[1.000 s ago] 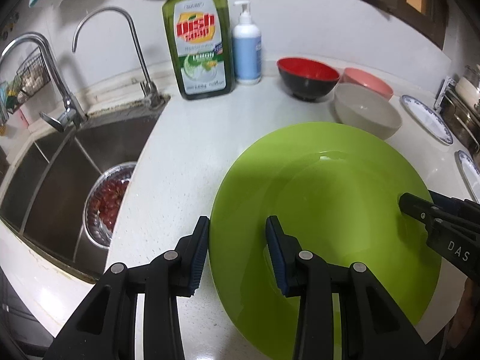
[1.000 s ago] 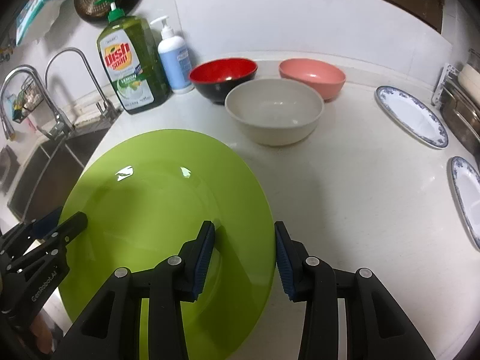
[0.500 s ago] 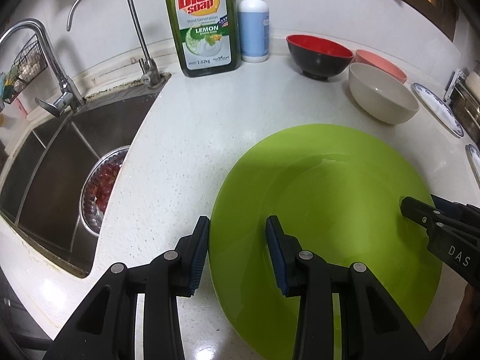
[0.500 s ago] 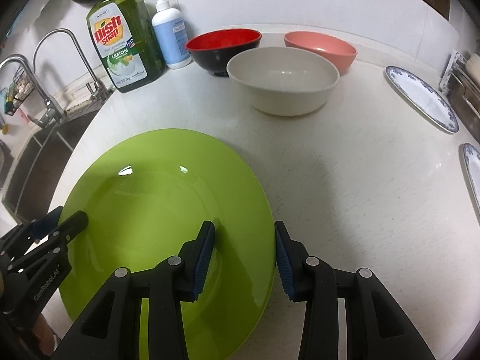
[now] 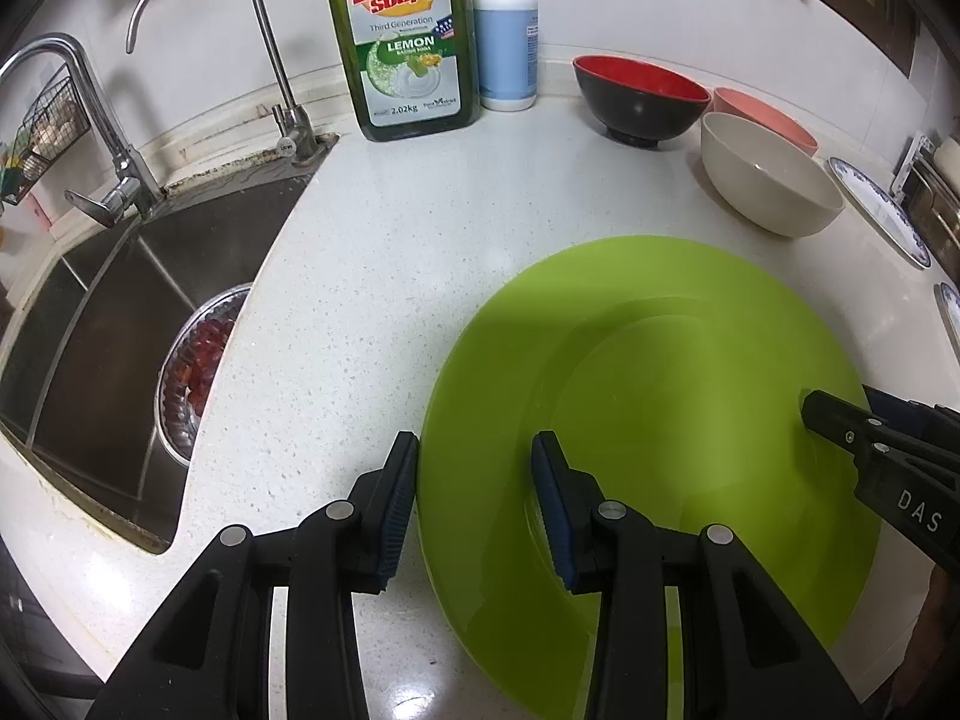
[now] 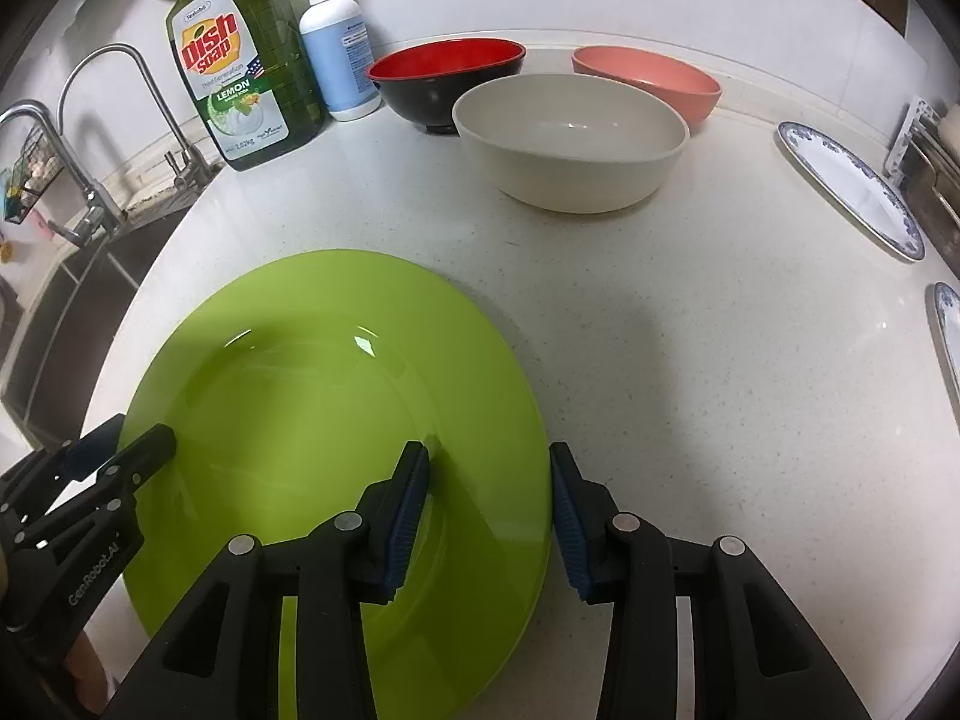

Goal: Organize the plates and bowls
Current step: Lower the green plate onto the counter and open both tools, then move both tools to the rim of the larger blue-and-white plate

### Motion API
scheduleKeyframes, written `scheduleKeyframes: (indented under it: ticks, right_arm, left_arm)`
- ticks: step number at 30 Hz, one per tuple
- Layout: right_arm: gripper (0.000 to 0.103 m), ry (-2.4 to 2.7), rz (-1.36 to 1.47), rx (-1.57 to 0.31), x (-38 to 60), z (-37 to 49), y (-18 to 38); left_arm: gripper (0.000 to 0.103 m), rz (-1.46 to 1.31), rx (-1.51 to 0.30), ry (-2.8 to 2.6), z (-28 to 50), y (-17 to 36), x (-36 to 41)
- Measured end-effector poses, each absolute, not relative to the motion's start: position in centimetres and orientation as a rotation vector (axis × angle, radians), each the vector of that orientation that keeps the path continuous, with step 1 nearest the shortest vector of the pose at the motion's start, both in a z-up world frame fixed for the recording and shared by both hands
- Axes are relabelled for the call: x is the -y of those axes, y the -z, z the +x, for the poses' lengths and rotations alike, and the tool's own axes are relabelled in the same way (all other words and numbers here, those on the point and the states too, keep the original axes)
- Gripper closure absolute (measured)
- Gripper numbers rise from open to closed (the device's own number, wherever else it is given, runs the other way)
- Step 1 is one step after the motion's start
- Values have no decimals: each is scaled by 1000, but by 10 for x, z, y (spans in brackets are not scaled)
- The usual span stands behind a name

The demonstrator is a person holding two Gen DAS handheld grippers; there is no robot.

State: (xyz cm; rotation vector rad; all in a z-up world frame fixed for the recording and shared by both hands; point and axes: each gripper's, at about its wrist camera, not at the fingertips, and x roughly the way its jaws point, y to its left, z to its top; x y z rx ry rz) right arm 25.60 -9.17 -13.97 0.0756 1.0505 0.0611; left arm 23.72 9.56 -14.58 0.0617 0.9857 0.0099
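A large green plate (image 5: 654, 420) is held by both grippers over the white counter; it also shows in the right wrist view (image 6: 324, 420). My left gripper (image 5: 474, 504) is shut on its left rim. My right gripper (image 6: 489, 516) is shut on its right rim. A red-and-black bowl (image 6: 447, 81), a beige bowl (image 6: 570, 144) and a pink bowl (image 6: 651, 84) stand at the back. Blue-rimmed white plates (image 6: 852, 192) lie at the right.
A dish soap bottle (image 5: 405, 36) and a white pump bottle (image 5: 506, 39) stand against the back wall. A steel sink (image 5: 120, 324) with two taps and a strainer of red bits lies to the left. A metal rack (image 6: 933, 180) is at the far right.
Both grippers and the green plate have moved forward toward the back of the counter; the bottles and bowls look nearer. The grip on the plate is unchanged.
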Motion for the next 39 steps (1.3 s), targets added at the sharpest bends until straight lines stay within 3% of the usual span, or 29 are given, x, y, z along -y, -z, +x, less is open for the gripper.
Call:
scheduleKeyframes:
  ticks: [1,3,4,8,15,17,28,39]
  right_arm:
    - [61,-61,76,-1049,92,256,140]
    - [61,-61,78,-1041,92,255,138]
    - [60,-58,83,-1026,93,253,136]
    - [42,-42,61,-965,92,247,123]
    - [41,-25,70,-901,95,236,98]
    - [31,0,76,-875,98,229,89]
    - [21,149,146,-780,118,190,50]
    - [20,362,188,-681,165,146,16]
  left_arm:
    - [62,64,-979,-13,237,145,-96]
    - [44,65,-956,-37,236,140,-98]
    - [40,65,-948,-45,235,139,-99]
    - [24,81,-905,-70,232,124,-101]
    - [9,107,-809,-49,223,89,-96]
    - [5,114,-777,-44,222,79,-94]
    - [0,150,-679,111,221,42,-68]
    - [0,209,-614,322,213,8,1]
